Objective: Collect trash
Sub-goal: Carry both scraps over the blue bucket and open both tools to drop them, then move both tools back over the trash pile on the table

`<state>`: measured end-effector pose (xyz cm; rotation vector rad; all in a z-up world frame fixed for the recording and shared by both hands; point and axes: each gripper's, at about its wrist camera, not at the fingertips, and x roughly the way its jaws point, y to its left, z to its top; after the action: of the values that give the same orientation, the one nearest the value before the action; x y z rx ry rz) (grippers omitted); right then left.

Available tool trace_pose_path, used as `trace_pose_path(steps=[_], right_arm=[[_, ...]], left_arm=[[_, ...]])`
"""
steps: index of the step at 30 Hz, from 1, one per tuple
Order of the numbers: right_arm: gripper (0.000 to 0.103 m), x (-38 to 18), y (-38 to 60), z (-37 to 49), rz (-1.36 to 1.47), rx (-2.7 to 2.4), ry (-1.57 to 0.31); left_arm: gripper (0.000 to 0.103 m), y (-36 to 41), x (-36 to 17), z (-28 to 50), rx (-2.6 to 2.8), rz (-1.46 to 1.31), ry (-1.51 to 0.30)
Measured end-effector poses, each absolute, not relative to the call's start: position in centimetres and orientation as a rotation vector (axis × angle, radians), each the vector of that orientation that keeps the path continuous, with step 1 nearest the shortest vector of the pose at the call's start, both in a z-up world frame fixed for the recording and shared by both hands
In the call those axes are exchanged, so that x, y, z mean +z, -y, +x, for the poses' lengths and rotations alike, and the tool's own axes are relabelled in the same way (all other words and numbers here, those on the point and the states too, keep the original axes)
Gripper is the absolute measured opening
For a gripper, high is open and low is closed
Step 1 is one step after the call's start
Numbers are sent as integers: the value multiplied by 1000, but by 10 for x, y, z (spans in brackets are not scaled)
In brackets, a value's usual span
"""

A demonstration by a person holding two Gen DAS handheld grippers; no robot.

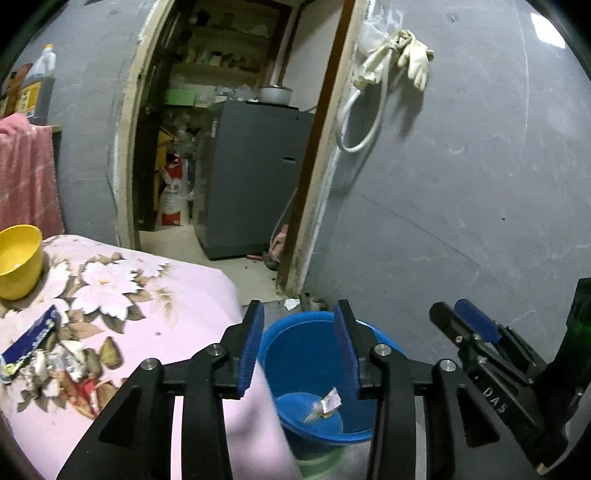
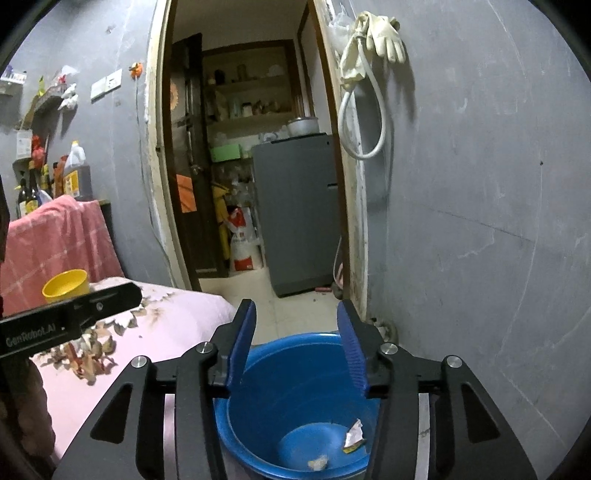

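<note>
A blue bucket stands on the floor beside the bed, and the right wrist view shows it from above. In it lie a torn silver wrapper and a crumpled scrap; the left wrist view shows the wrapper too. My left gripper hangs open over the bucket with nothing between its blue pads. My right gripper is open and empty above the bucket as well. More wrappers and a blue carton lie on the pink floral bedcover.
A yellow bowl sits on the bed at the left. Behind the bucket an open doorway leads to a room with a grey fridge. A grey wall with a hose and gloves rises on the right.
</note>
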<state>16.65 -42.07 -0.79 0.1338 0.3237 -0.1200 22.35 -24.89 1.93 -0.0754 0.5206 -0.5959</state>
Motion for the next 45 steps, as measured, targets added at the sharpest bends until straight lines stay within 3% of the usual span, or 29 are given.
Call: trace_pose_path(steps=[6,10,14,18,20,23,35,45], right_arm=[[52,12,396,161,122,-87,-281],[73,27,374,158,119,-51,-239],[82,40,345,154,114,-3,-196],[89,49,319,152,111,43,-166],[96,52,307,153,112,61,-158],[103,55,289,152,119,90,-139],[103,46,222,144,84,205,-113],[103,18,185,161,-36,250,-189]], left_arm=[[51,208,36,214,-517,-103,-479],[63,176,49,203,-448,-111,-432],[84,142,59,192,-361,-109,-382],[93,105,62,179,-272,-113,-342],[99,90,61,174,-235,-118,-328],[100,62,58,164,-182,-129,-307],[101,-10,38,139,-43,-98,-282],[101,-19,11,155,-42,-44,-337]])
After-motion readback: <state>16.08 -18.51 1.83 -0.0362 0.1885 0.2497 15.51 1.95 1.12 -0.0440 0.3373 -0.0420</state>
